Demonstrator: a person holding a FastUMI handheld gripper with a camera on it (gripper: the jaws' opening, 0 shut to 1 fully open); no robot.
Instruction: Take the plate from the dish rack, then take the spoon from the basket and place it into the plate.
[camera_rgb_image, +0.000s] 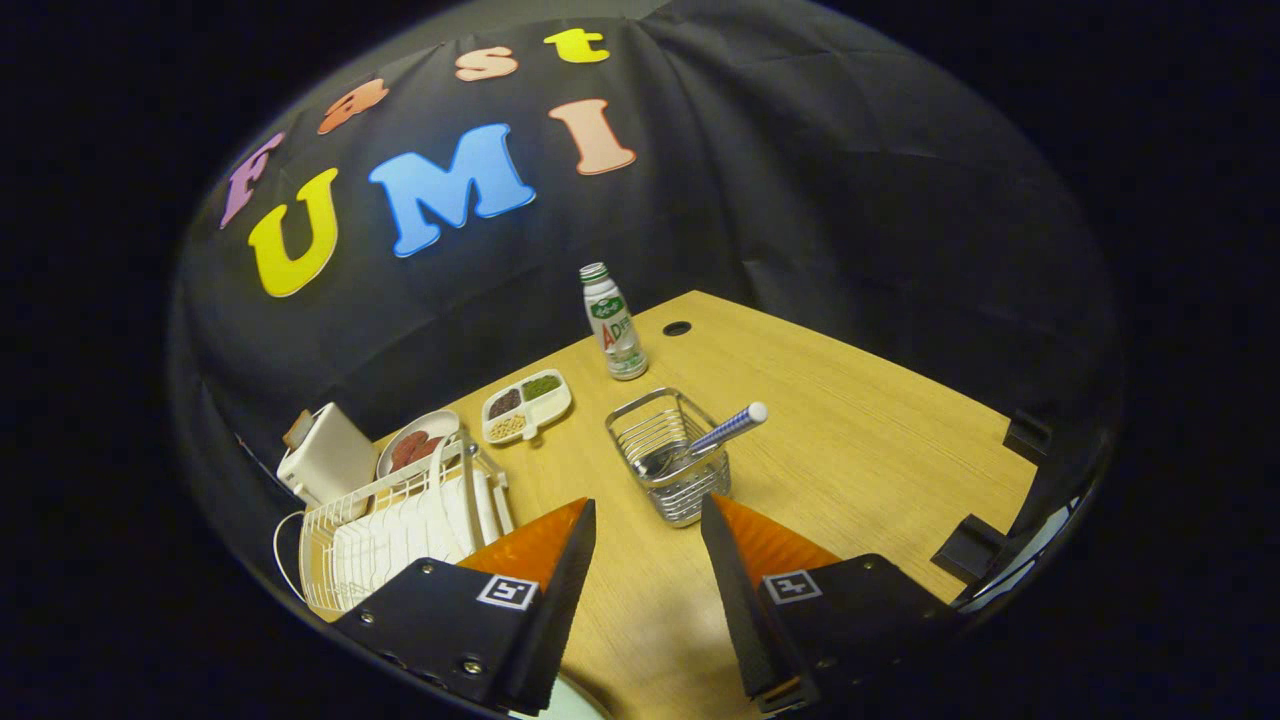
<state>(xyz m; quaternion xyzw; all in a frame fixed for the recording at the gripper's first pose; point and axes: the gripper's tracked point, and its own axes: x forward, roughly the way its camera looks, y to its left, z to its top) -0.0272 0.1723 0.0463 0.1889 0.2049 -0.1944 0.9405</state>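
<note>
One white plate (400, 535) seems to stand in the white dish rack (345, 560), left of the wire basket (668, 460). One spoon (705, 440), with a blue-striped handle, leans in that basket. Behind it stands one bottle (613, 322) marked "AD". The claw (648, 520) gapes wide, empty, before the basket above the counter (850, 450).

1. The wooden table (850, 450) carries everything; the wire basket (668, 470) stands mid-table.
2. Beyond the basket stands a capped drink bottle (613, 322), upright.
3. Left of the basket lies a divided snack tray (527, 405).
4. Farther left sits a white dish rack (390, 530), with a white box (325, 455) behind it.
</note>
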